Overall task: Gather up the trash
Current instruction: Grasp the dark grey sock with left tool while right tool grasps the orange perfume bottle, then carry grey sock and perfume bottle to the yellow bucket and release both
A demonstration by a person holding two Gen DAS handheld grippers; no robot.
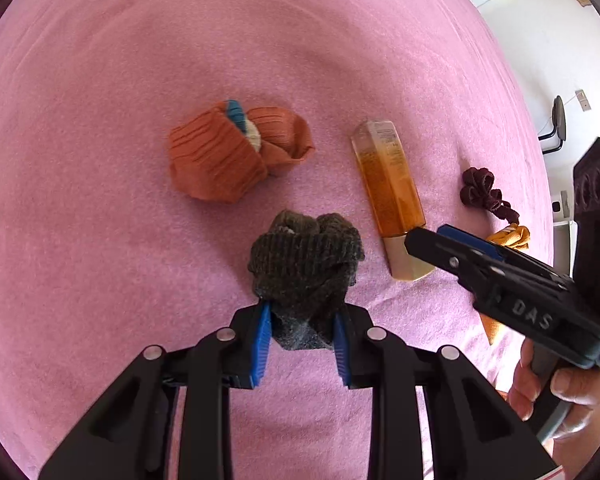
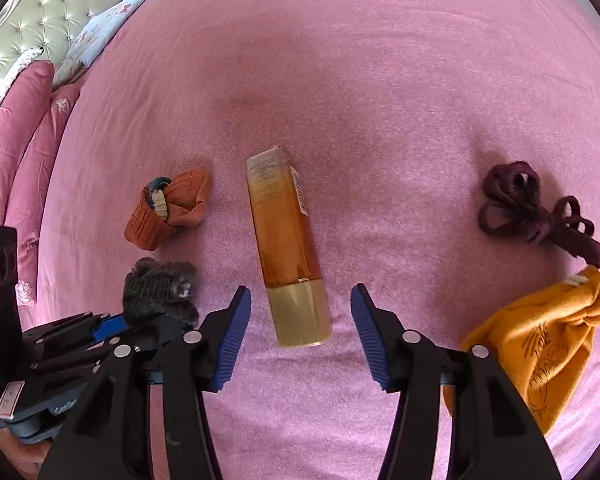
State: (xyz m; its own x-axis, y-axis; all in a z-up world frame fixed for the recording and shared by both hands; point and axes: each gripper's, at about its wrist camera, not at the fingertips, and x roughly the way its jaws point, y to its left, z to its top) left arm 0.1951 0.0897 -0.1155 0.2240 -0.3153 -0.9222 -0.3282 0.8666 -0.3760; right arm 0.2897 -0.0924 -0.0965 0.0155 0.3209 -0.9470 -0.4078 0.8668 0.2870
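Your left gripper (image 1: pixel 302 344) sits at the bottom centre of its view, its ribbed blue pads (image 1: pixel 261 344) clamped on the lower end of a dark grey ribbed knit sock bundle (image 1: pixel 306 264), whose soft folds bulge above the fingers. Your right gripper (image 2: pixel 300 336) has its jaws apart, blue ribbed pads on either side of the gold cap of an amber bottle (image 2: pixel 286 236) without touching it; the bottle is a long, smooth, translucent plastic tube lying flat in the middle of the frame, printed label toward the top. Left of it lies an orange pleated sock ball (image 2: pixel 168 210) with a blue-and-cream core. At the right edge a dark maroon looped cord (image 2: pixel 532 208) leads down to a mustard-yellow cloth pouch (image 2: pixel 548 340) with a line drawing. Everything rests on a fuzzy pink blanket (image 2: pixel 340 80); pink pillows (image 2: pixel 16 132) and a tufted headboard (image 2: pixel 40 12) fill the upper left
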